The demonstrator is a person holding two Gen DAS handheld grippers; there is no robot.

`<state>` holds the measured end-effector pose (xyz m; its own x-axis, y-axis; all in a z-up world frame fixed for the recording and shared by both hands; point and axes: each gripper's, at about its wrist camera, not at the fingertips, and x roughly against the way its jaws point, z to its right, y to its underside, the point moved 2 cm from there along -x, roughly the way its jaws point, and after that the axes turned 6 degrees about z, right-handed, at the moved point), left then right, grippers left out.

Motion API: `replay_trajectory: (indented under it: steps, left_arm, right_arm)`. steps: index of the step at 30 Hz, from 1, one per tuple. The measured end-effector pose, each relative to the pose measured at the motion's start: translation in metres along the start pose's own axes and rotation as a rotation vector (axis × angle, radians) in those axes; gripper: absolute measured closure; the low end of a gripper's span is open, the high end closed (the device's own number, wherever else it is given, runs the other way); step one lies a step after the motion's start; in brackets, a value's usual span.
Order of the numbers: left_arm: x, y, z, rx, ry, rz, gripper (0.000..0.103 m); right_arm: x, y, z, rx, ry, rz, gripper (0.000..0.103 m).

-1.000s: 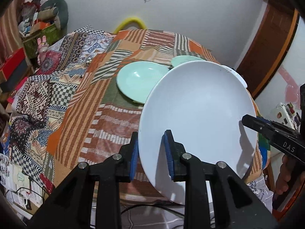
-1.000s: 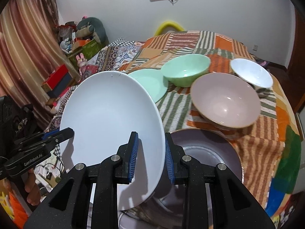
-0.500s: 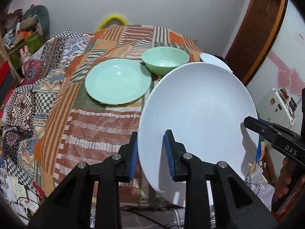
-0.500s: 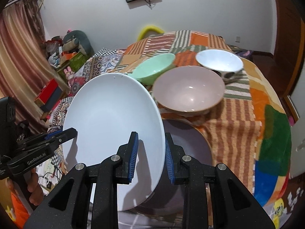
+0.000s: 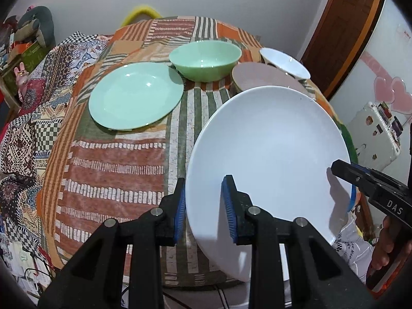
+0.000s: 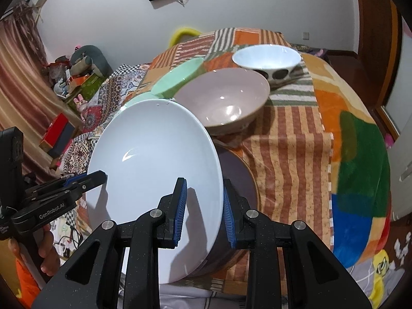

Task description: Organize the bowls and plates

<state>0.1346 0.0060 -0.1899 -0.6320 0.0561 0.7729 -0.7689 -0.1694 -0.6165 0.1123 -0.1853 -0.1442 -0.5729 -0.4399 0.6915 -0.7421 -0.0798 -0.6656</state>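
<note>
A large white plate (image 5: 267, 154) hangs tilted over the near edge of the table, held at opposite rims by both grippers. My left gripper (image 5: 204, 206) is shut on its near-left rim. My right gripper (image 6: 203, 208) is shut on the other rim, and it also shows at the right of the left wrist view (image 5: 345, 177). In the right wrist view the white plate (image 6: 154, 167) sits above a dark plate (image 6: 239, 180) that lies on the cloth. Behind stand a taupe bowl (image 6: 224, 100), a white bowl (image 6: 266, 56), a green bowl (image 5: 206, 59) and a green plate (image 5: 135, 95).
A patchwork cloth (image 5: 116, 170) covers the table. Boxes and soft toys (image 6: 77, 77) are piled at the far left by a curtain. A brown door (image 5: 342, 25) and a white stickered case (image 5: 378, 128) stand to the right. A hand (image 6: 49, 252) holds the left gripper's handle.
Both grippers have carried the white plate sideways along the table's near edge and slightly lower. The bowls have come into the left wrist view. Both grips are unchanged.
</note>
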Motion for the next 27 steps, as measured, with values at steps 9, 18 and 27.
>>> replay_trajectory:
  steps: [9, 18, 27]
  left_arm:
    - [-0.028, 0.005, -0.003, 0.012, -0.009, -0.071, 0.074]
    - [-0.043, 0.008, -0.005, 0.0, -0.026, -0.102, 0.073]
    - [-0.054, 0.009, 0.002, -0.026, -0.036, -0.118, 0.073]
  right_arm:
    - [-0.015, 0.01, 0.01, -0.036, 0.0, -0.052, 0.078]
    - [-0.023, 0.014, 0.015, -0.046, 0.006, -0.085, 0.078]
    - [-0.03, 0.015, 0.02, -0.061, 0.022, -0.109, 0.078]
